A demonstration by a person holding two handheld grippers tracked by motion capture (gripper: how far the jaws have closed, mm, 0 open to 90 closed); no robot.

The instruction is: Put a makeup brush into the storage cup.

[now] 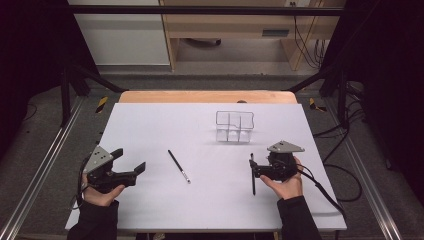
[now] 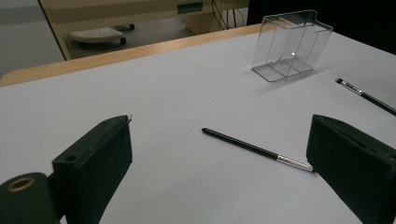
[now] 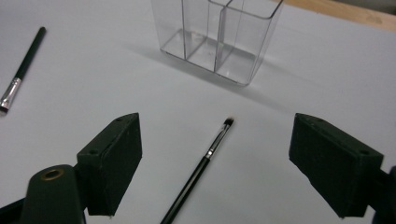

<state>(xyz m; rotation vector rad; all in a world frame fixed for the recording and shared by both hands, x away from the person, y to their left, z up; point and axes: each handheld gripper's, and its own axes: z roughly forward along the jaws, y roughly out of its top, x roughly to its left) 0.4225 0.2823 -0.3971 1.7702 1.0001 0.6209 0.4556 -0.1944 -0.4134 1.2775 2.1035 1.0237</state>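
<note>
The table (image 1: 150, 125) is a broad pale sheet, matte and smooth, with a strip of light wood showing along its far edge. Toward the far right of it stands a clear plastic organizer (image 1: 235, 127), a hard glossy box with thin dividers making several upright compartments, open at the top, with nothing in it that I can make out. Nearer the person lie two slim makeup brushes, well apart. The right brush (image 3: 205, 161) is the one that matters just now: it lies flat between the right gripper's (image 3: 215, 163) two black jaws, which stand wide apart with no pad touching it. Its long axis runs roughly away from the person, the small pale-tipped bristle end pointing toward the organizer, the glossy black handle trailing back under the gripper; a short metal band joins the two. So the jaws straddle it crosswise, and I'd judge a closing pinch would catch the handle across its thin width, low against the sheet. The other brush (image 1: 179, 166) lies at a slant near the middle, its silvery band toward the person, nearer the left gripper (image 1: 131, 161). That gripper is held above the table at the left, jaws likewise spread wide and holding nothing. Both brushes look light, rigid, round and apt to roll.
</note>
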